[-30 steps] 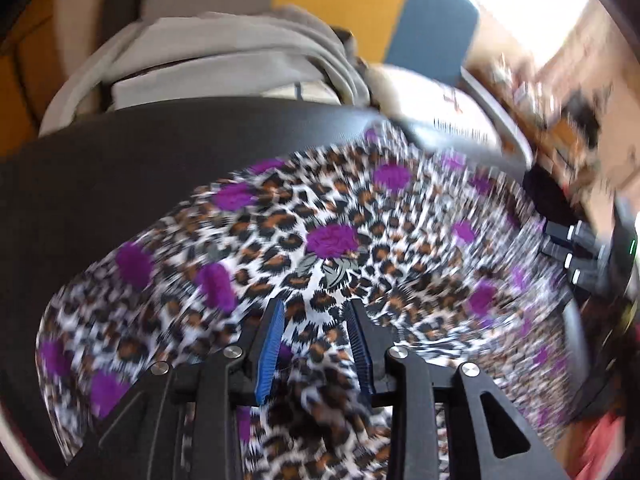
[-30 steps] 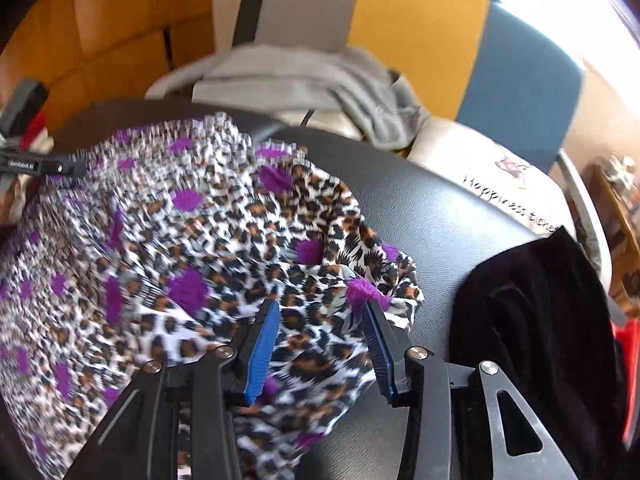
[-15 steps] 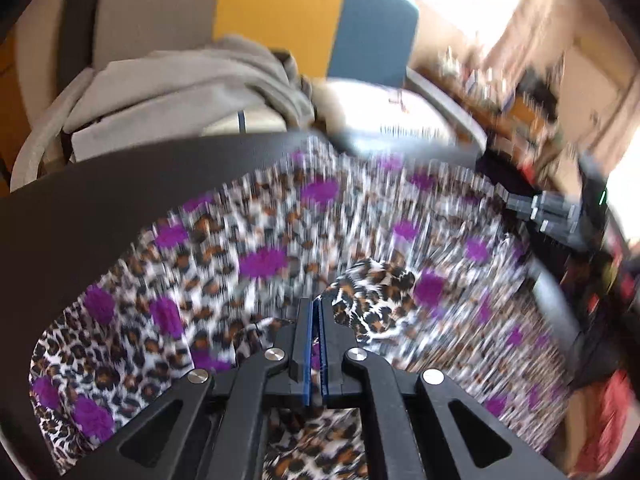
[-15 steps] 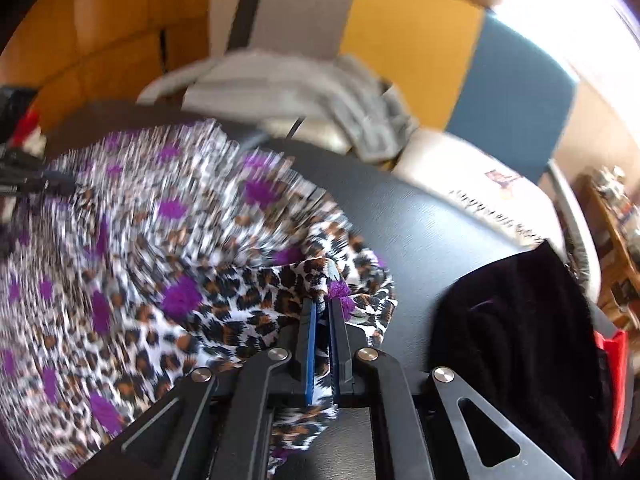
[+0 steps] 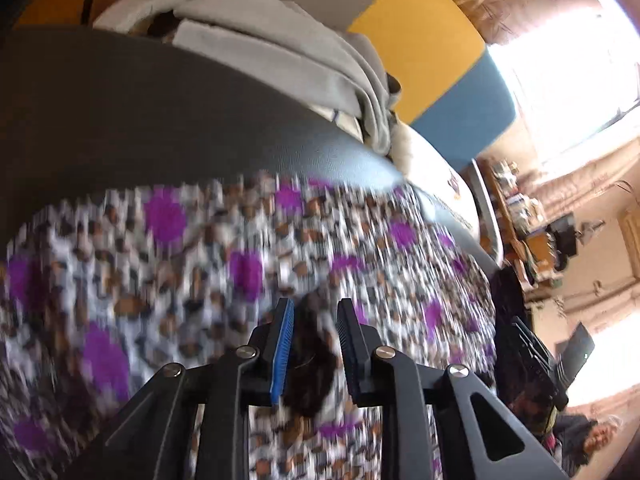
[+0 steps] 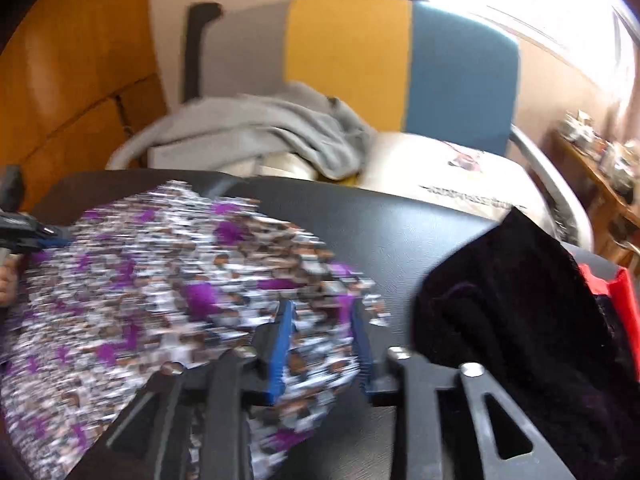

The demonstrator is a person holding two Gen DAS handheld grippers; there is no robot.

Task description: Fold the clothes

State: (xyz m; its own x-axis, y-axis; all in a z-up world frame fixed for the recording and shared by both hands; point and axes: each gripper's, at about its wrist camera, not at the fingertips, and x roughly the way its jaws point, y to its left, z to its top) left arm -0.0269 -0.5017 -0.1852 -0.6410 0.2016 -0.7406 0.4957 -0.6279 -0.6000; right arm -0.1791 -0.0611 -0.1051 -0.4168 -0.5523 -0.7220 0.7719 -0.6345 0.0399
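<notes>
We are holding the left tool [image 5: 314, 312] parted over the leopard-print garment [image 5: 200, 264], which is lying spread on the dark bench [image 5: 120, 120]; a dark fold is sitting between its fingers, ungripped. We are holding the right tool [image 6: 322, 314] likewise parted, straddling the garment's near edge. A black cloth [image 6: 520, 300] is resting just beside it, and grey clothing [image 6: 260, 132] is lying on the chair [image 6: 400, 60] behind.
</notes>
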